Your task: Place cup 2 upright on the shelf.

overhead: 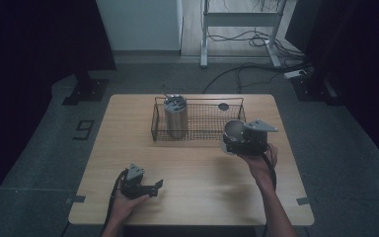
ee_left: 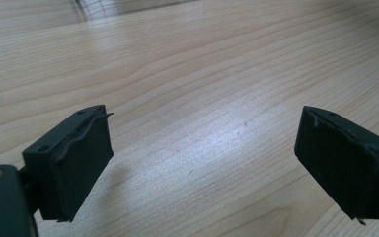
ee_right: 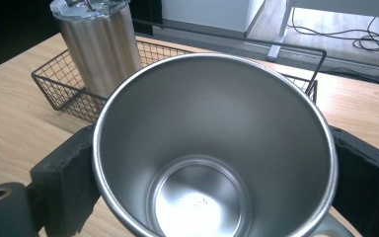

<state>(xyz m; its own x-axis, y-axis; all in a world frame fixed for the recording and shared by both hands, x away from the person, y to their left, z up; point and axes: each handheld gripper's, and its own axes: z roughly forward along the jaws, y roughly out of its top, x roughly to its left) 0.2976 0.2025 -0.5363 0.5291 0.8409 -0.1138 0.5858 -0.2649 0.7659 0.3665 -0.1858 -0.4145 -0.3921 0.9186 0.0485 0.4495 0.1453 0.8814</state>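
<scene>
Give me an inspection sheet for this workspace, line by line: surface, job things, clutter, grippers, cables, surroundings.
Surface: light wooden table, bare in front.
Job's things: wire basket at the far edge; lidded steel tumbler upright in its left end; open steel cup, empty inside.
Clutter: small dark round object by the basket's far rim, too small to identify.
Grippers: right gripper shut on the steel cup, near the basket's right end; left gripper open, low over bare wood.
Cables: cable trailing from the left gripper; loose floor cables beyond the table.
Surroundings: dim room, grey floor, white desk frame, dark panels at both sides.
</scene>
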